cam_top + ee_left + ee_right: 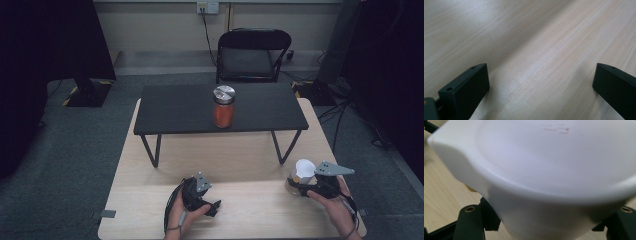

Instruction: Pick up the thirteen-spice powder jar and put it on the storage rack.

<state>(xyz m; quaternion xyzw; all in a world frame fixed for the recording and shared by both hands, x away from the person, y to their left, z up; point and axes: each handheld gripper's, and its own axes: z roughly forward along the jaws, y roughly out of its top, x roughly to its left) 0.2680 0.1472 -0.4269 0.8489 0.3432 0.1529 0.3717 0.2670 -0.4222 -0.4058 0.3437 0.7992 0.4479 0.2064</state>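
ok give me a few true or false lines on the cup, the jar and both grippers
1. The right gripper is shut on the white cup. True.
2. The jar stands on the wooden table. False: it stands on the black shelf above it.
3. The left gripper has its jaws open, with bare wood between them. True.
4. The jar has no lid. False: a silver lid is on it.
5. The cup has a pouring lip. True.
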